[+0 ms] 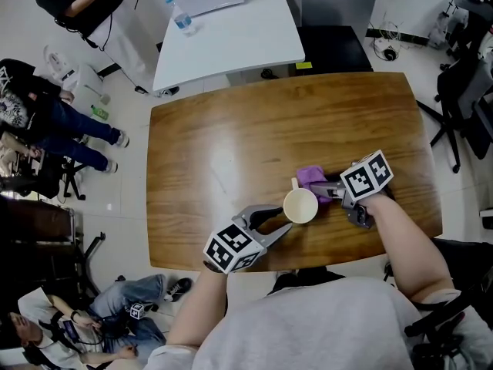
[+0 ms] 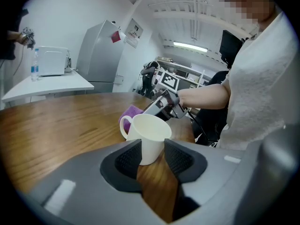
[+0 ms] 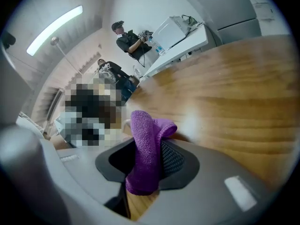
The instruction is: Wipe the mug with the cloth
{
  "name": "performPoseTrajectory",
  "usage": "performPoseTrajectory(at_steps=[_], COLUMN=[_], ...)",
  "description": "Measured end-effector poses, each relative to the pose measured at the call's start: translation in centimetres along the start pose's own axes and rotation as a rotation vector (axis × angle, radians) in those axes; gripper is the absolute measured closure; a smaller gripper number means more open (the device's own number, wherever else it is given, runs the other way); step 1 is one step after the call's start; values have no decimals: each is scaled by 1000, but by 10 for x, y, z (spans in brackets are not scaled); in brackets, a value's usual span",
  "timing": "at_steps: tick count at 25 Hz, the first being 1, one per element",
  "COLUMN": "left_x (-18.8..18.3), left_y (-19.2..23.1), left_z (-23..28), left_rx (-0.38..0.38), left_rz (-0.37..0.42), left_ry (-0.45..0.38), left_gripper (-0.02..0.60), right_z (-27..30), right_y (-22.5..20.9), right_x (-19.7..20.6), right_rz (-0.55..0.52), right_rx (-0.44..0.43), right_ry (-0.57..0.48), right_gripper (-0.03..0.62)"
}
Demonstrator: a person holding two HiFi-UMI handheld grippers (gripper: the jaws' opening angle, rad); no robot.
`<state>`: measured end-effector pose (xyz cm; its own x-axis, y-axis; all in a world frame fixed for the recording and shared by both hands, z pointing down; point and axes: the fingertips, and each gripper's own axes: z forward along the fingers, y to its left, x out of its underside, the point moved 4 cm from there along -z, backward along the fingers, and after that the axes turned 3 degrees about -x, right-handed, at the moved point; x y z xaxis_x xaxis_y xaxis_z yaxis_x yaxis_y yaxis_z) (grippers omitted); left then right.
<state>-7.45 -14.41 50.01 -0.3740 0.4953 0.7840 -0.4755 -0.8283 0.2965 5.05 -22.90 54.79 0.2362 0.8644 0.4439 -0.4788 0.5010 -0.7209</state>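
Note:
A cream mug (image 1: pixel 300 205) stands upright on the wooden table (image 1: pixel 231 145) near its front edge, handle toward the far side. My left gripper (image 1: pixel 279 220) is open at the mug's near-left side. In the left gripper view the mug (image 2: pixel 149 135) stands at the tips of the dark pads (image 2: pixel 127 162), and a sliver of table shows beside it. My right gripper (image 1: pixel 317 190) is shut on a purple cloth (image 1: pixel 312 177) just right of the mug. In the right gripper view the cloth (image 3: pixel 143 135) sticks up, folded, from between the jaws.
A white table (image 1: pixel 231 29) with a water bottle (image 1: pixel 181 20) and a white box stands beyond the wooden one. People sit and stand at the left (image 1: pixel 46 122). Office chairs (image 1: pixel 462 91) are at the right. A grey cabinet (image 2: pixel 96 55) stands behind.

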Motion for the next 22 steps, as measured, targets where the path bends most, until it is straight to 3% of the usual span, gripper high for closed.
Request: performPoseTrajectory(at_steps=[3, 7, 13, 17, 22], left_x=[1, 6, 21, 16, 0], left_y=[-1, -2, 13, 30, 40], left_z=[1, -1, -7, -4, 2], left_rx=[-3, -7, -45, -60, -37], left_rz=[-6, 10, 30, 48, 77], left_ry=[-7, 0, 29, 27, 44], left_gripper=[431, 463, 463, 463, 466], right_z=[2, -12, -48, -60, -56], right_y=[-4, 3, 26, 38, 49], right_x=[4, 6, 27, 42, 54], right_rz=[5, 55, 102, 162, 181], right_rx=[34, 30, 20, -19, -35], right_ry=[-1, -84, -189, -261, -265], right_gripper=[461, 461, 461, 461, 461])
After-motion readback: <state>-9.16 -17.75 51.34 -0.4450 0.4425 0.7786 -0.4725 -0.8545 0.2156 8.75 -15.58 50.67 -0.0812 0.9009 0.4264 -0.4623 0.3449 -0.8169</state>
